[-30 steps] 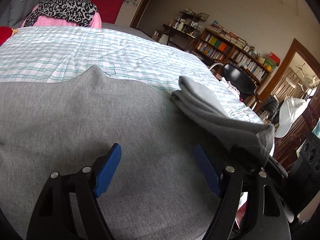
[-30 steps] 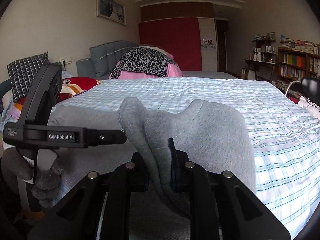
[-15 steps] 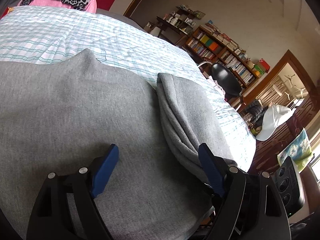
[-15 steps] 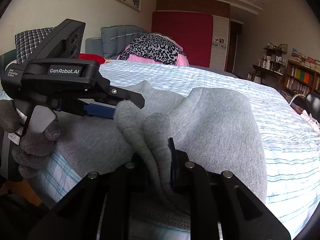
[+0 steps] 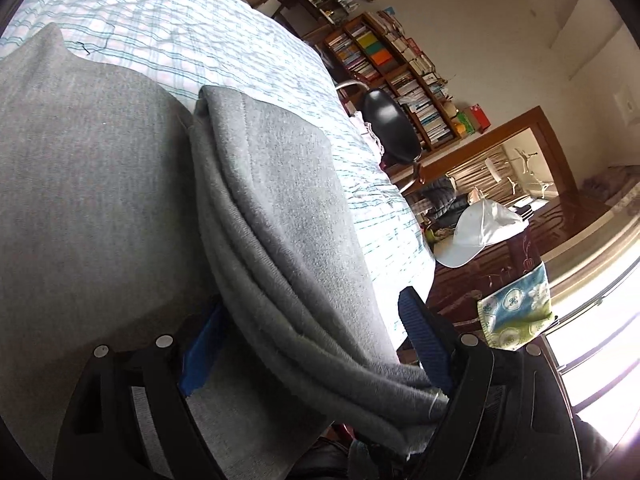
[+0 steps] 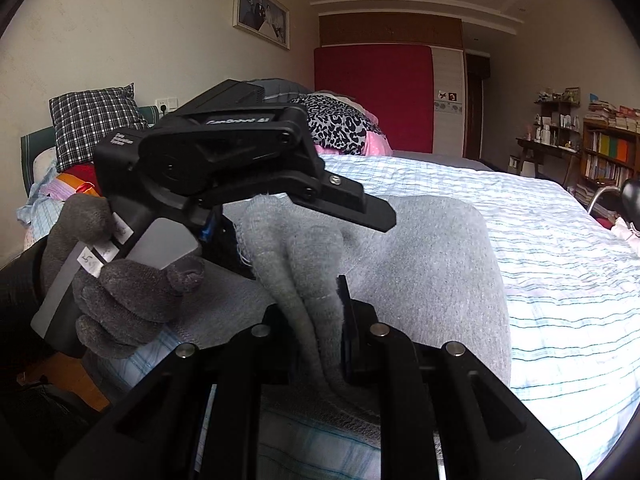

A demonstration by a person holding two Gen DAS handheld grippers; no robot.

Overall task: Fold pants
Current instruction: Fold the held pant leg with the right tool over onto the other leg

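The grey pants (image 5: pixel 100 184) lie on the bed (image 5: pixel 208 36) near its edge. The right tool (image 6: pixel 320 312) pinches their bunched edge; the left tool (image 5: pixel 308 344) straddles it, unclenched. Clamp squarely, keeping layers aligned.

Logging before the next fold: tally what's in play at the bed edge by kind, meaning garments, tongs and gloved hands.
Grey pants: 1
Tongs: 2, the left tongs and the right tongs
Gloved left hand: 1
Total: 4
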